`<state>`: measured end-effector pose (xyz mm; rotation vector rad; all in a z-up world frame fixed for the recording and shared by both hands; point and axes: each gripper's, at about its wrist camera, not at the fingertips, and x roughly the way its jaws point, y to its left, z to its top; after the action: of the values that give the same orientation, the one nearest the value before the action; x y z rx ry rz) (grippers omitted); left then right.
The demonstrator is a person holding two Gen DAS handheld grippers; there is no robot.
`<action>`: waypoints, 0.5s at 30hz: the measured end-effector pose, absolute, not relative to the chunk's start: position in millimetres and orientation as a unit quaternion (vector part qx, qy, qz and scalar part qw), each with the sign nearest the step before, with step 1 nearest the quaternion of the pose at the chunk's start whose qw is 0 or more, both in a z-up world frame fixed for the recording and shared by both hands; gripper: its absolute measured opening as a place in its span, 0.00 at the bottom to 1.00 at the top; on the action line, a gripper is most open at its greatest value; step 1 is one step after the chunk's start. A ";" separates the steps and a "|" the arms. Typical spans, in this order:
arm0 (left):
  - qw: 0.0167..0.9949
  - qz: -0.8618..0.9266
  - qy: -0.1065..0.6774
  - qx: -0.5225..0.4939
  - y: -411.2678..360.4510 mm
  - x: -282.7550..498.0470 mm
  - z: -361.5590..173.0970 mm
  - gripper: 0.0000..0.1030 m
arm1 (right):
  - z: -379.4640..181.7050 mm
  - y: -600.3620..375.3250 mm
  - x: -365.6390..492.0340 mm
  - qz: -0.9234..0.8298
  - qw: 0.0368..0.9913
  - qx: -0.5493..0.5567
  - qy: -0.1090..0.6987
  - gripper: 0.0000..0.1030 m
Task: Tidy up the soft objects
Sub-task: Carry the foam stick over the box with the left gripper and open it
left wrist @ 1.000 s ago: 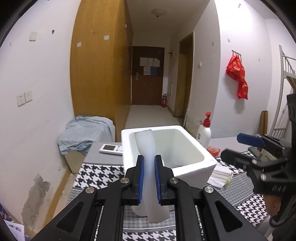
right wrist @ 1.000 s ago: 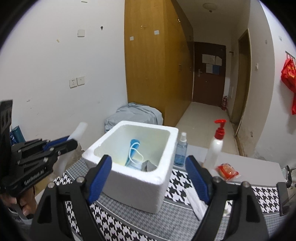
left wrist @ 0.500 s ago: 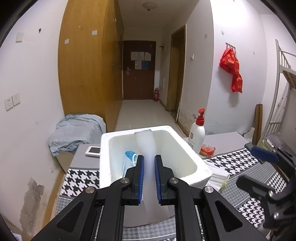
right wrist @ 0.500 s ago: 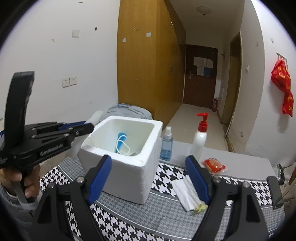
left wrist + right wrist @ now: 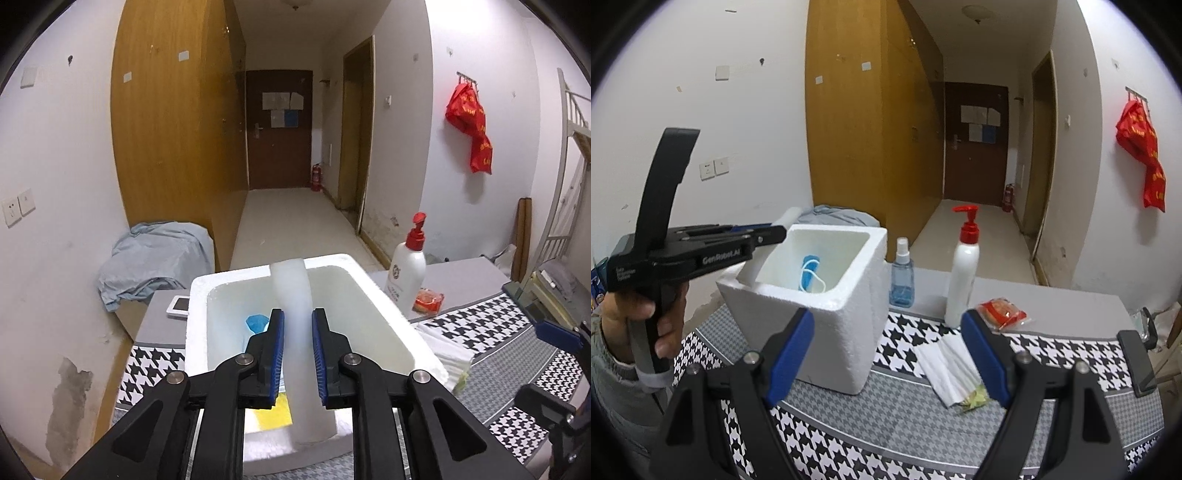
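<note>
Over foam box [image 5: 288, 443]: left gripper [image 5: 297, 354], angled down, loosening on white foam strip [image 5: 295, 325].

Desk [image 5: 1052, 295]: grey top, visible bare along the far edge. A black-and-white houndstooth cloth [image 5: 905, 413] with grey bands covers the near part.

On the cloth: white foam box [image 5: 834, 332], left of centre, open top. Right of it, a folded white tissue stack [image 5: 945, 365], lying flat, apart from the box.

On bare grey top, far side: blue spray bottle [image 5: 901, 277], upright, just right of the box's far corner; white pump bottle [image 5: 962, 280] with red pump, upright; red snack packet [image 5: 1003, 314] just right of the pump bottle. A small white device [image 5: 179, 305] lies far left of the box.
</note>
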<state>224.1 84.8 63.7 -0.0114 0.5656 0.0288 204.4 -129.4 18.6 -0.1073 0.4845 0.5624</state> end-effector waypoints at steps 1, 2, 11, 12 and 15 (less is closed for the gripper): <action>0.959 0.017 0.282 -0.005 85.1 226.4 63.0 0.17 | 17.5 -130.5 205.2 0.274 0.930 -0.051 0.239 0.82; 0.959 0.018 0.284 -0.007 85.7 228.3 62.3 0.17 | 16.8 -131.6 205.5 0.273 0.930 -0.049 0.240 0.82; 0.958 0.018 0.285 0.003 81.7 235.5 60.4 0.25 | 15.1 -143.2 205.1 0.264 0.933 -0.038 0.242 0.82; 0.959 0.016 0.282 0.004 81.1 234.8 61.0 0.31 | 15.0 -144.1 204.6 0.263 0.933 -0.036 0.242 0.82; 0.962 0.022 0.271 0.003 80.8 230.6 63.9 0.66 | 15.5 -146.7 203.1 0.262 0.934 -0.034 0.241 0.82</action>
<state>230.6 80.8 63.9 0.0051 0.5497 0.0450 203.1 -146.7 15.5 -0.0687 0.4933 0.5362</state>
